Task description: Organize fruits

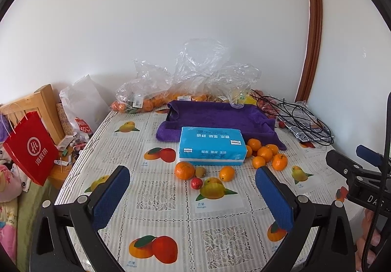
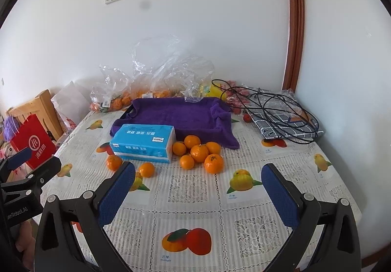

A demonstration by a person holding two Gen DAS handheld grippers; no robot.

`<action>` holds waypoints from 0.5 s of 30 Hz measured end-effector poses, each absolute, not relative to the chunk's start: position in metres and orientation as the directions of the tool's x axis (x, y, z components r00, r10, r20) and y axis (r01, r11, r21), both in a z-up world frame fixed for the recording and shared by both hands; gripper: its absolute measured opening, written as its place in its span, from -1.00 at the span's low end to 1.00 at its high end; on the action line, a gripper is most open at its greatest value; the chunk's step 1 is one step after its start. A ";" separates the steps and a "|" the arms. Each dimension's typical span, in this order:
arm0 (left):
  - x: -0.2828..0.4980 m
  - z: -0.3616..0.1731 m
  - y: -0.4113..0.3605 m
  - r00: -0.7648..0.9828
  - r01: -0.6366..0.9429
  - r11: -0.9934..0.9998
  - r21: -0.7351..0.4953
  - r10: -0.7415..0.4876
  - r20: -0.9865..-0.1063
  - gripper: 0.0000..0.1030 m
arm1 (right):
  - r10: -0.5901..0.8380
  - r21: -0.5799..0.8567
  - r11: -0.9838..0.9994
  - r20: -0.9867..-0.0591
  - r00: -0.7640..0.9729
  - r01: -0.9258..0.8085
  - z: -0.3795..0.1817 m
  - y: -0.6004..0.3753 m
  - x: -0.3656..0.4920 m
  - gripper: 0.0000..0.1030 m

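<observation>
Scattered across the table (image 1: 171,201) were loose oranges (image 2: 199,152); none were sorted, both grippers' jaws spread empty

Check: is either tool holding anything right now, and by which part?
Nothing is held. The left tool and right tool are both open above the fruit-print tablecloth, with only air between their blue pads. The loose orange tangerines lie untouched.

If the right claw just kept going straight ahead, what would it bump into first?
Probably the cluster of mandarins beside the blue tissue pack. The open right claw points over bare tablecloth toward them, though depth is hard to judge.
</observation>
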State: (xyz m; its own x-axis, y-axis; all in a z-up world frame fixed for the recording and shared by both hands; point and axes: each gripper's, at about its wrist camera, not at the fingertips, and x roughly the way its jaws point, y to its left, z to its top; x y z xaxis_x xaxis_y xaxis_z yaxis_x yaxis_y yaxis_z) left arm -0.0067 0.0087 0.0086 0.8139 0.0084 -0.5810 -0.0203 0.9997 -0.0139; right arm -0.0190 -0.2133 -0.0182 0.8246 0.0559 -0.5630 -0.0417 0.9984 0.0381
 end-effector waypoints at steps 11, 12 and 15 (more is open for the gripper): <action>-0.006 0.008 0.011 0.811 -0.047 0.999 -0.003 0.037 -0.584 1.00 | 0.057 0.026 0.998 -0.570 0.820 -0.052 -0.019 -0.208 -0.017 0.97; -0.006 0.007 0.010 0.809 -0.047 0.999 0.000 0.039 -0.587 1.00 | 0.058 0.026 0.998 -0.570 0.820 -0.052 -0.020 -0.208 -0.017 0.97; -0.007 0.006 0.011 0.810 -0.048 0.999 0.005 0.042 -0.585 1.00 | 0.057 0.023 0.998 -0.573 0.818 -0.054 -0.020 -0.206 -0.016 0.97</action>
State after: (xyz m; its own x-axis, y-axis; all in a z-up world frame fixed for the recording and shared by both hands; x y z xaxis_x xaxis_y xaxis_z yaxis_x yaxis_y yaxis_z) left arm -0.0075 0.0106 0.0060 0.8100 0.0420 -0.5850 -0.0483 0.9988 0.0048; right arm -0.0160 -0.2062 -0.0205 0.8177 0.0574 -0.5728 -0.0538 0.9983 0.0233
